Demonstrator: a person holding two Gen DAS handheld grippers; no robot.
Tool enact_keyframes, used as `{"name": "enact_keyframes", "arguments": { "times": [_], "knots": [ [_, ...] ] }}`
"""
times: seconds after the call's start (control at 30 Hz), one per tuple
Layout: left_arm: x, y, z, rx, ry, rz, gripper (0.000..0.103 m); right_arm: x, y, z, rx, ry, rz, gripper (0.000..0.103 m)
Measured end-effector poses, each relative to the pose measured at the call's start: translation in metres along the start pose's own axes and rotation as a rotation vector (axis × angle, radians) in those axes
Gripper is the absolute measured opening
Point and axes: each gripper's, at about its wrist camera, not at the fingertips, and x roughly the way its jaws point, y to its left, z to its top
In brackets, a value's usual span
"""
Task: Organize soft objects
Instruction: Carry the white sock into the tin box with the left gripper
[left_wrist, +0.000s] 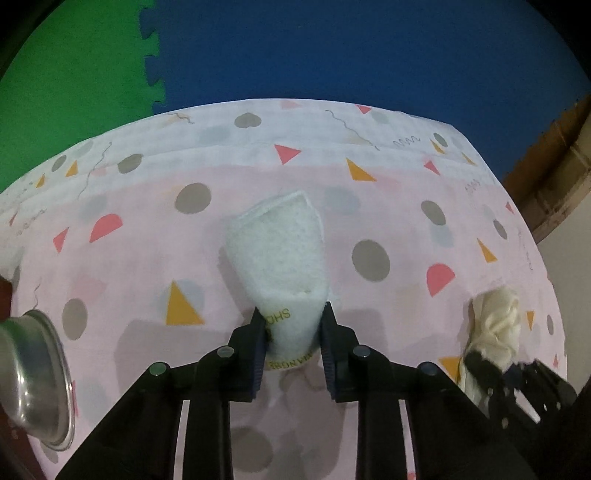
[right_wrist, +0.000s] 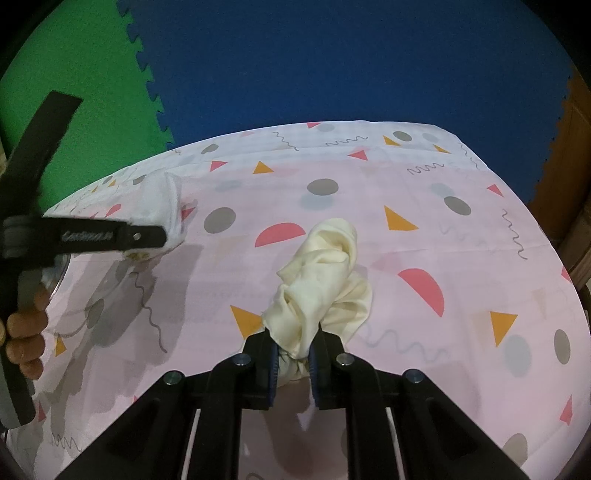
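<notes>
**Both grippers loaded: white towel at left, cream cloth at right**

The left gripper (left_wrist: 291, 325) had its jaws pinching the near end of a folded white towel (left_wrist: 280, 258), whose far end lay on the patterned tablecloth (left_wrist: 369, 206) near the table's middle. The right gripper (right_wrist: 293, 350) had its jaws pressed on a bunched cream cloth (right_wrist: 321, 280), which rose crumpled from the pads, its far folds apparently resting on the tablecloth. In the left wrist view this cloth appeared at the right edge; in the right wrist view the towel appeared at far left behind the left gripper's body. A metal bowl (left_wrist: 37, 373) sat at the near left, just beside the towel-holding gripper.

Risks, as judged: the towel was held only by its narrow end, so a lift could let the fold fall open or the fabric slide out. The cream cloth was gripped by a thin gathered neck; loose folds could drag or snag on the tablecloth and pull it askew. Swinging left might knock the bowl.

Yellow lettering on the towel's hem, seen reversed, read partly "SHO…" and "…ANCHE"; the remainder was covered. Embossed writing on the left gripper's side was too blurred to read.
</notes>
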Motion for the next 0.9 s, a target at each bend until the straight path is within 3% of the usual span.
{"name": "enact_keyframes", "arguments": {
  "times": [0.37, 0.9],
  "knots": [
    [-0.033, 0.016, -0.027, 0.014, 0.005, -0.015, 0.023, 0.0, 0.001, 0.0, -0.003, 0.0, -0.004, 0.014],
    [-0.114, 0.02, -0.067, 0.069, -0.02, -0.032, 0.023, 0.001, 0.001, 0.001, -0.007, 0.0, -0.004, 0.014]
  ]
}}
